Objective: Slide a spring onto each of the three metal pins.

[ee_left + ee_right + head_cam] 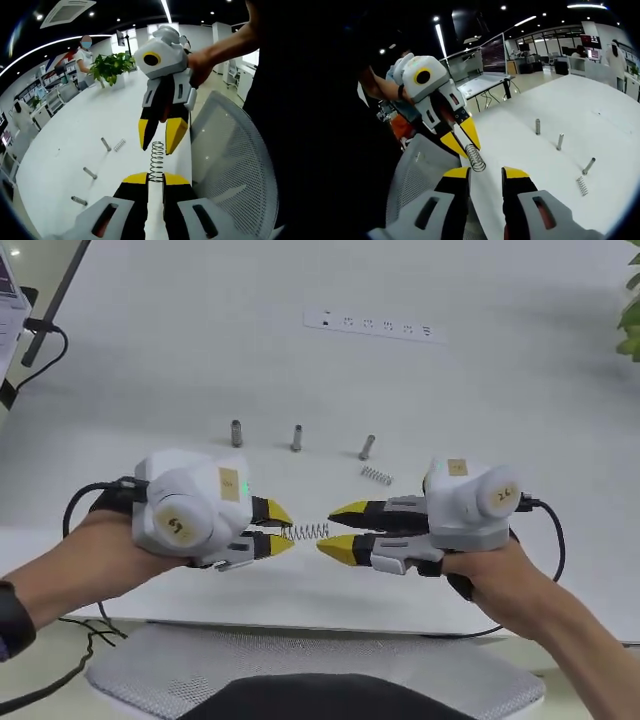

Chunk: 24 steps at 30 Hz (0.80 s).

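The left tongs, yellow-tipped on a white body, are pinched shut on one end of a small, silvery coiled wire spring. They hold it in the air near the front edge of the white surface. The spring's long axis runs level, straight out from the left tongs toward the right tongs, and its free end points into their gap. The right tongs stand wide apart and hold nothing. Their tips sit just beside that free end, one above and one below, not touching it as far as I can tell. In the left gripper view the coil looks evenly wound and unbent, gripped only by its last few turns.

The three short grey metal pins stand in a row farther back on the surface, all bare and well apart from the held spring. The rightmost one looks tilted. A second spring lies flat just in front of that pin, nearer the right hand. I'd judge the held spring must be turned end-down before it can drop over a pin, since it lies crosswise to them now.
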Available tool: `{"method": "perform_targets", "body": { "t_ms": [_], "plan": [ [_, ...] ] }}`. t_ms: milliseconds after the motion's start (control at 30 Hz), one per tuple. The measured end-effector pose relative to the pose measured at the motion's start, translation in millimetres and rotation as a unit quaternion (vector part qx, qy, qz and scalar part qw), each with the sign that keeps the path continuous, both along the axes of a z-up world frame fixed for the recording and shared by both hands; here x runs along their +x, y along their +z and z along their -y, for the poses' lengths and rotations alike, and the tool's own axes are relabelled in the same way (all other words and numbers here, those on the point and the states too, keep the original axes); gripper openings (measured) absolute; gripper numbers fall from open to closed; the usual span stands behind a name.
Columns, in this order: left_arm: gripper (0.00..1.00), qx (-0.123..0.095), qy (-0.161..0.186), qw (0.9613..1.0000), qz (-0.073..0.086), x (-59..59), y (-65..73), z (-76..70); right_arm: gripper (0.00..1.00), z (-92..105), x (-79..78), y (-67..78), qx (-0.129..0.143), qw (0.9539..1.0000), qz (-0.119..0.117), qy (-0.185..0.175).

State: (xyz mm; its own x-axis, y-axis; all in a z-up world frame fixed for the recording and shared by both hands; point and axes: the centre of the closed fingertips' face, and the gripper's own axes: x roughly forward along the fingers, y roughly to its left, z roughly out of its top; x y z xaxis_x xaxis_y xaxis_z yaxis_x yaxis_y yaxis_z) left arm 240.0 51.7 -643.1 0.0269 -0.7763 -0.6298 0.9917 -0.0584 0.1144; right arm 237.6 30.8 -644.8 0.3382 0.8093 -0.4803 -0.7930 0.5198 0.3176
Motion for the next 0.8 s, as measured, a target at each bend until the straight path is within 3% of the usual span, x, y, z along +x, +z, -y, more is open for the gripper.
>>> {"method": "perform_targets", "body": {
  "t_ms": [200, 800],
  "plan": [
    [0.02, 0.002, -0.008, 1.0, 0.003, -2.0, -0.9, 2.5, 0.11, -5.3, -6.3, 4.4, 0.012, 0.9998, 0.001, 0.016],
    [0.02, 0.011, -0.027, 0.9995, 0.007, -4.0, -4.3, 5.8, 0.09, -9.2, -9.3, 11.8, 0.031, 0.9992, -0.009, 0.024]
  ]
}}
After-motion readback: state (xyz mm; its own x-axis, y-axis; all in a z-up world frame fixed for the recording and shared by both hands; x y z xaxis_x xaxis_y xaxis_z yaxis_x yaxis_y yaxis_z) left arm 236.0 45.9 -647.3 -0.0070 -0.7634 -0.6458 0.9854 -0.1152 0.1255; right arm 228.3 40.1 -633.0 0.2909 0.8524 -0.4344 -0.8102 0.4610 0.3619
